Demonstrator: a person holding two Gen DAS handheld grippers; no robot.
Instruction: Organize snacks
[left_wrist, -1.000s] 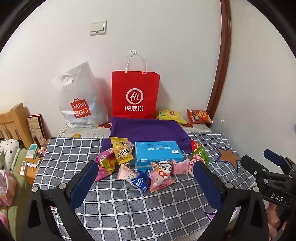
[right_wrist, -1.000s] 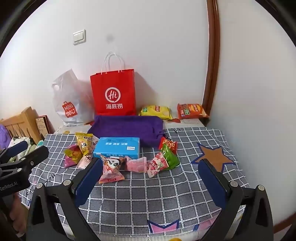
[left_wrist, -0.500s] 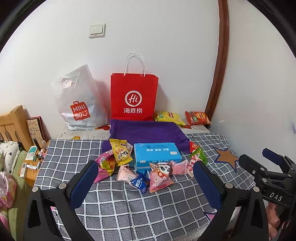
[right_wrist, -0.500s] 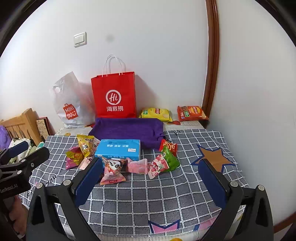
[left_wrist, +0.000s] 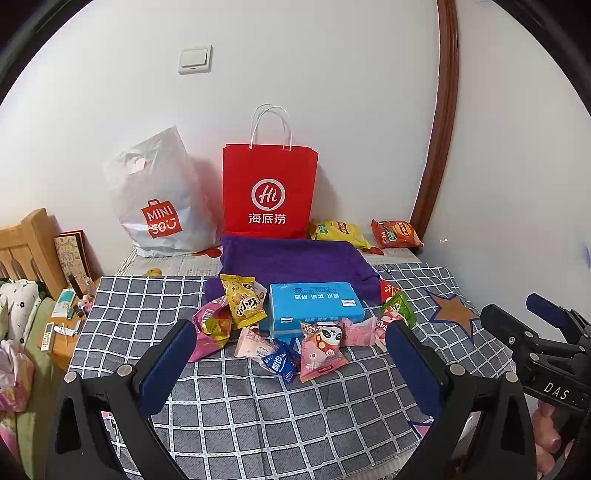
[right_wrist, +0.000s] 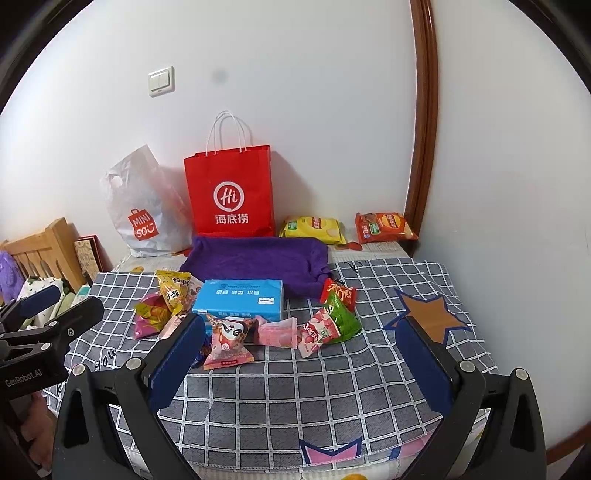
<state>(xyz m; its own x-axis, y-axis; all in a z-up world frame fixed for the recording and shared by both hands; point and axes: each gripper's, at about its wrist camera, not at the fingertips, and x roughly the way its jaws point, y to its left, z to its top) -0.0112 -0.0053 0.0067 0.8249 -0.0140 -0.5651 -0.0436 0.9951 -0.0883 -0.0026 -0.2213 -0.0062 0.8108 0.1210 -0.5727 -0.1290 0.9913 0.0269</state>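
Looking through my left wrist camera, I see the snacks (left_wrist: 295, 328) as crinkled packets, yellow, pink, green and dark blue, crowded against the front and sides of a blue box (left_wrist: 314, 306) on the checked cloth (left_wrist: 258, 413). Bare cloth stretches from the box toward me and out to its left edge. My left gripper (left_wrist: 291, 354) hangs with jaws wide apart and empty, just short of the box; the panda packet (left_wrist: 321, 350) lies between the fingers.

From the right wrist camera, the box (right_wrist: 240, 299) shows the same cluster, green packet (right_wrist: 341, 317) to its right. Open cloth reaches the star patch (right_wrist: 428, 317) right of the box. My right gripper (right_wrist: 299, 350) is spread open and empty, the packets ahead between its fingers.
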